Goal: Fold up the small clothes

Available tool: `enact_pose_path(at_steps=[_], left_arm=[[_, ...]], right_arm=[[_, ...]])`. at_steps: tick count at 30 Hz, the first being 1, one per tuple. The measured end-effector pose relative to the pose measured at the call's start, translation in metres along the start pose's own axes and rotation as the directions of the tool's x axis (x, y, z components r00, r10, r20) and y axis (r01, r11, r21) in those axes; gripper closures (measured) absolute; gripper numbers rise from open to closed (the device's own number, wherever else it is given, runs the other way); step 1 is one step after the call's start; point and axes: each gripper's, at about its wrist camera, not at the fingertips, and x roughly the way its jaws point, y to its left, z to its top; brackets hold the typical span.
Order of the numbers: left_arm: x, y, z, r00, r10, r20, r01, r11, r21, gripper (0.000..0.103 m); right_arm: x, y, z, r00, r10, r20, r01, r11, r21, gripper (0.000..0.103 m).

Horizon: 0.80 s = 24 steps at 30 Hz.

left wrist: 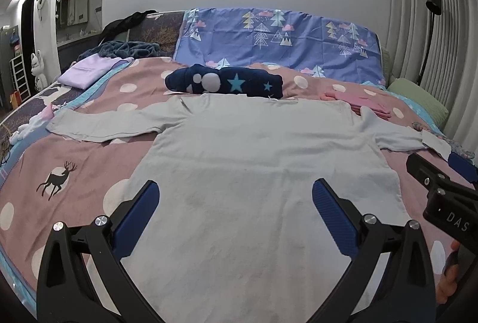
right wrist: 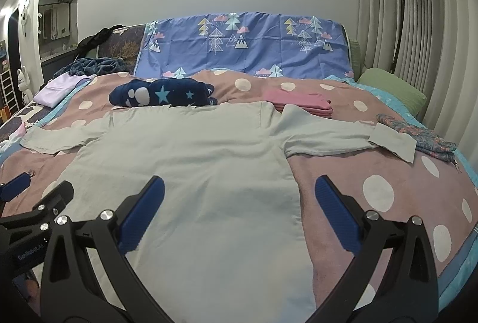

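A pale grey long-sleeved shirt (left wrist: pixel 239 173) (right wrist: pixel 194 173) lies flat on the bed, both sleeves spread out to the sides. The right cuff (right wrist: pixel 391 140) is turned back. My left gripper (left wrist: pixel 236 191) hovers open above the shirt's lower body, nothing between its blue pads. My right gripper (right wrist: pixel 239 188) is open too, straddling the shirt's right side edge, one pad over the cloth and one over the bedspread. Each gripper shows at the edge of the other's view.
The bed has a pink polka-dot bedspread (right wrist: pixel 373 188). Beyond the shirt lie a navy star-patterned bundle (left wrist: pixel 227 81), a folded pink stack (right wrist: pixel 301 102), a floral garment (right wrist: pixel 430 137), a folded lilac piece (left wrist: pixel 86 72) and a green pillow (right wrist: pixel 391 90). Curtains and a lamp stand right.
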Motion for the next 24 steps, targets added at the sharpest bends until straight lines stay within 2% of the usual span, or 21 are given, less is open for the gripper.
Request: enact_pose_path(at_steps=[17,24], left_arm=[[0.009,0.003,0.004,0.999,-0.044,-0.015,0.044,0.999,0.006,0.001],[0.027,0.023,0.006,0.997,-0.069,-0.034,0.067,0.997,-0.044,0.001]], right_arm=[[0.014,0.002,0.001,1.0,-0.001,-0.03,0.001,1.0,-0.004,0.002],[0.037,0.004,0.002,0.997,-0.008,-0.074,0.006,0.999,-0.036,0.002]])
